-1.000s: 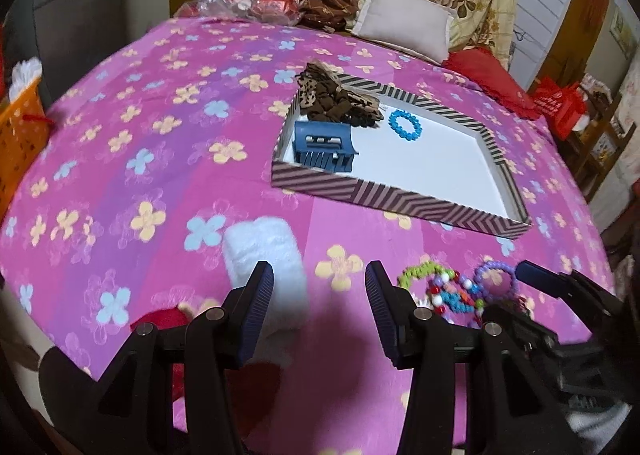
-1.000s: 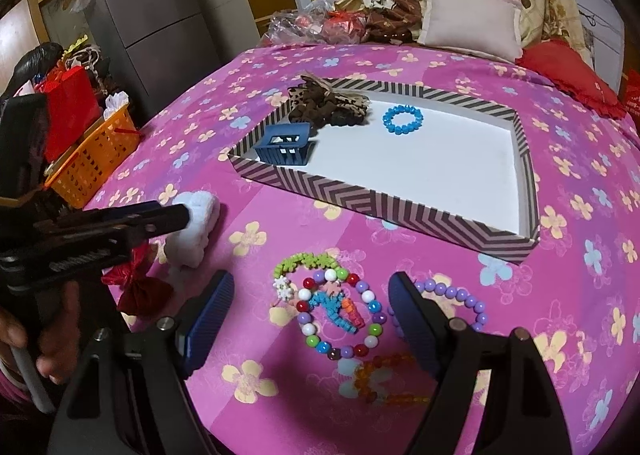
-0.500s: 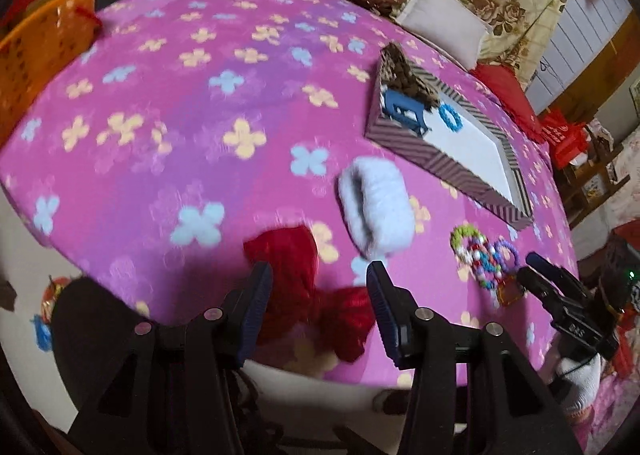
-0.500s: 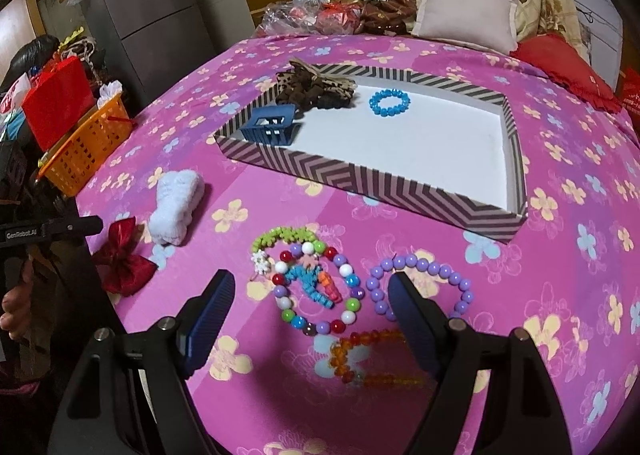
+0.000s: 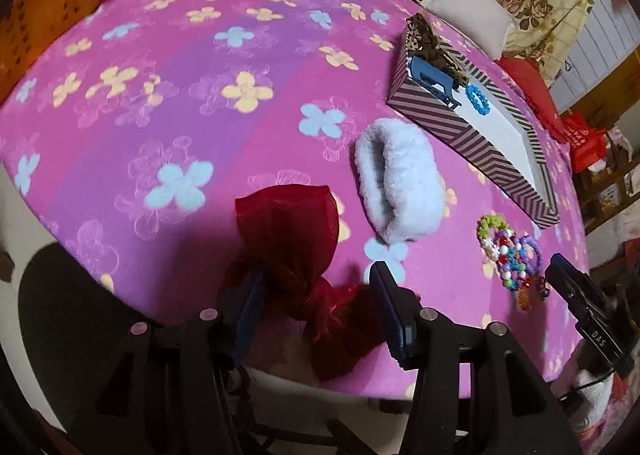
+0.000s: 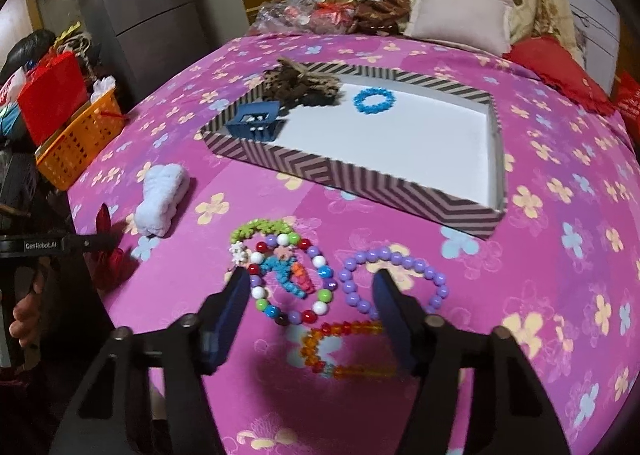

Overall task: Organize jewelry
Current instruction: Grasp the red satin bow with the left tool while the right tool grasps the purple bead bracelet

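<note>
My left gripper (image 5: 316, 291) is open with its jaws on either side of a dark red bow (image 5: 292, 231) at the near edge of the pink flowered bed. A white fluffy scrunchie (image 5: 400, 179) lies just beyond it. My right gripper (image 6: 308, 295) is open and empty, low over a heap of bead bracelets: a multicoloured one (image 6: 292, 275), a purple one (image 6: 392, 275) and an orange one (image 6: 340, 347). The striped tray (image 6: 360, 179) holds a blue hair claw (image 6: 254, 121), a brown leopard scrunchie (image 6: 304, 81) and a blue bracelet (image 6: 374, 100).
An orange basket (image 6: 76, 143) and a red bag (image 6: 52, 95) stand off the bed's left side, next to a grey fridge (image 6: 152, 11). Pillows (image 6: 460, 15) and bagged clutter (image 6: 320, 15) lie at the far end. The left gripper's side shows at the left edge (image 6: 60, 245).
My left gripper swung left and came down from the scrunchie to the red bow, which now sits between its jaws. My right gripper moved slightly forward over the bracelets.
</note>
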A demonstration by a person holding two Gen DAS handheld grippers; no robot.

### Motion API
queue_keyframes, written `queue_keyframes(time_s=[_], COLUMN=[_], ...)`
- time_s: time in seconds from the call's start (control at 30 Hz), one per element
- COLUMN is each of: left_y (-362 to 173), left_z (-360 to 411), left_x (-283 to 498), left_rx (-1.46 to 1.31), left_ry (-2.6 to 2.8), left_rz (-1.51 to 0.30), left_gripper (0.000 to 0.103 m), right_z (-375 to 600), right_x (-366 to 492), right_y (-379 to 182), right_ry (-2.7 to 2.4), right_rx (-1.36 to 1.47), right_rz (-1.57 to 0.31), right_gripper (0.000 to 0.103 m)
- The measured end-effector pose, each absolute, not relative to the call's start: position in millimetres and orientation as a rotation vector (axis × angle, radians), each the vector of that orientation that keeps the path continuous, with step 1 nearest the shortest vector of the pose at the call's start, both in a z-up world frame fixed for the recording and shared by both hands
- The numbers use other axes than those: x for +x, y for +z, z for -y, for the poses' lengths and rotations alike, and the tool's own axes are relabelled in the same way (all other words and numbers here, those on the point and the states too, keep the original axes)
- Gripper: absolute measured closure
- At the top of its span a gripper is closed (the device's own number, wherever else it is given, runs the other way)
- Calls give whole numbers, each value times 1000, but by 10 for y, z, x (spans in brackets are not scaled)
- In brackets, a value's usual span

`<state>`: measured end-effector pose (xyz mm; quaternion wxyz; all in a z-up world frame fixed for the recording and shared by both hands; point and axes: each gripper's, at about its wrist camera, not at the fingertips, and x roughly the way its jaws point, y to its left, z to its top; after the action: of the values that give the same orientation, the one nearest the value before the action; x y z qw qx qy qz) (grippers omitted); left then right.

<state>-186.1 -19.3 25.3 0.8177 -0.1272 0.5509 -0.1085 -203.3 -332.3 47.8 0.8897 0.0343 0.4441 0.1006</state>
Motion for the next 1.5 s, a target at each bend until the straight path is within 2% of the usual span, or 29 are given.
queue_keyframes(time_s=[0.07,0.13,0.2,0.23,0.7,0.8,0.83,0.87,0.9,0.97,1.5], left_y=[245,245,231,231,227,222,221,218,216,217,777], left_z=[206,222,229,229,360,418,434,449,452,413,393], left_x=[-1833,-1815,-1787,-1781,-1769,-1766,-1765,-1766,-1764,-1756,-1740], left_rx=[-260,-243,-229,-226,-147,-106,-96,-81,-74,-100,-166], left_ry=[-226,-224,-219,-216,-230,-225,-223,-217,-214,-230,-337], left_rz=[-1170,-1157,-1152,-1146,-1115,-1102,-1099,-1092,-1091,-1104,-1019], left_gripper=[49,54,63,64,62,62,63,72,82,86,89], right_z=[3302,3341,3438,3488,3773,3793,3794,3790,3785,3770,3635], right_x=[-1984,-1962,-1954,-1946,-1700,-1720,-1722,-1720,-1712,-1706,-1785], right_y=[437,431,443,440,135,118,115,115,119,120,963], right_ry=[189,164,129,115,72,76,75,74,70,74,125], right_rx=[45,25,17,22,-54,-55,-56,-60,-66,-77,-81], right_rz=[-935,-937,-932,-935,-1008,-977,-968,-960,-955,-953,-788], right_gripper=[51,53,53,54,61,70,78,86,89,93,93])
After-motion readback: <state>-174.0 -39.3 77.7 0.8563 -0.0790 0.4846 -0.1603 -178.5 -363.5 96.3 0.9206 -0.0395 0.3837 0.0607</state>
